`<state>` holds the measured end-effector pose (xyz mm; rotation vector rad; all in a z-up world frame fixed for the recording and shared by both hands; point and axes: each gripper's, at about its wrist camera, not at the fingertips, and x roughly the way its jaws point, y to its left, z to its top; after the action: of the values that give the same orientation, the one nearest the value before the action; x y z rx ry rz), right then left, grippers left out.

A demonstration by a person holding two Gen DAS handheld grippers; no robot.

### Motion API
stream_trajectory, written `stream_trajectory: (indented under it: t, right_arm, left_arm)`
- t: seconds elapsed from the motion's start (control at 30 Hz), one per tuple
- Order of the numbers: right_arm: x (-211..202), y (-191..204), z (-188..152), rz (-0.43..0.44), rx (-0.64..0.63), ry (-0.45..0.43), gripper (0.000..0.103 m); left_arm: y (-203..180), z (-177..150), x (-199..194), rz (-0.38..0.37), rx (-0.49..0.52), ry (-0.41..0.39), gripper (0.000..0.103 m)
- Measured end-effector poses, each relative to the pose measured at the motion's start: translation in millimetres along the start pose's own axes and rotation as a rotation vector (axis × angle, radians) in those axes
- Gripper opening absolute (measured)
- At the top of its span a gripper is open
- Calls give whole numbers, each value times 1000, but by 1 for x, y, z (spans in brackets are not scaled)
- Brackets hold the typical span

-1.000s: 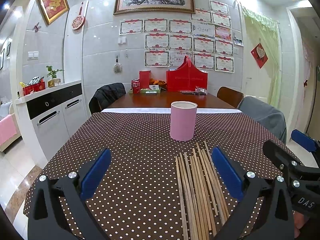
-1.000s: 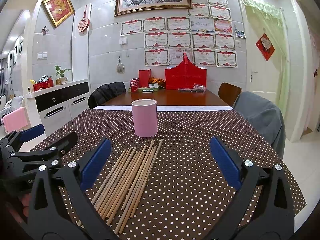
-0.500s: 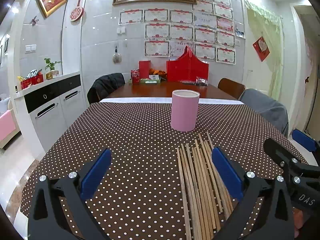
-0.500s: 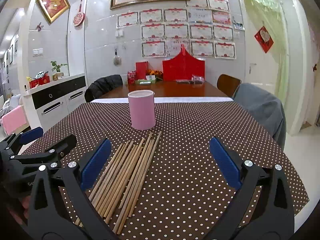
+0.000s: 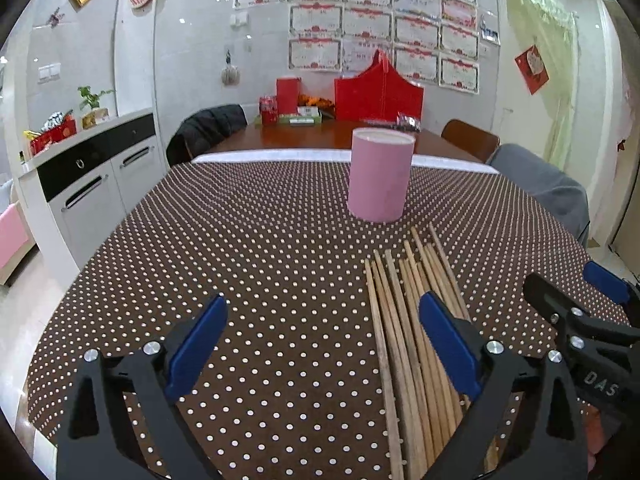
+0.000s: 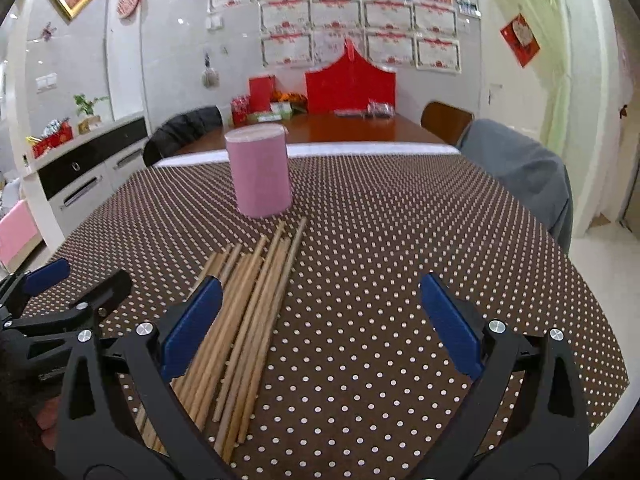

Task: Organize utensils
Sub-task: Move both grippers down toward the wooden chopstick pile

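My left claw (image 5: 320,344) had just been narrowing, yet gaped, gripping nothing; my right claw (image 6: 320,320) gaped too. The chopsticks (image 5: 404,320) lay between both claws, the pink cup (image 5: 380,176) ahead.

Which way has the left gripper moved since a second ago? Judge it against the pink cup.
Yes. The left gripper has moved forward and tipped down: the pink cup looms larger and the chopsticks reach its right finger, nothing between.

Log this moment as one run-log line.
stage: approach | left gripper: open, empty | right gripper: open, empty | chopsticks: flat on tablecloth | pink cup: upright, behind them
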<state>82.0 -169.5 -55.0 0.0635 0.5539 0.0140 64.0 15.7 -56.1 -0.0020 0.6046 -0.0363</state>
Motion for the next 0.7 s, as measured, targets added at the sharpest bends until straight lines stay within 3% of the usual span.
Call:
stream_trajectory:
  t: [0.53,0.7]
  right_arm:
    - [68,8,-3,-117,-24,250,97]
    - [76,7,2,-128,-23,276,97]
  left_arm:
    - [3,0,36,-42,2,93,93]
    - [2,0,42,-51,2,109,93]
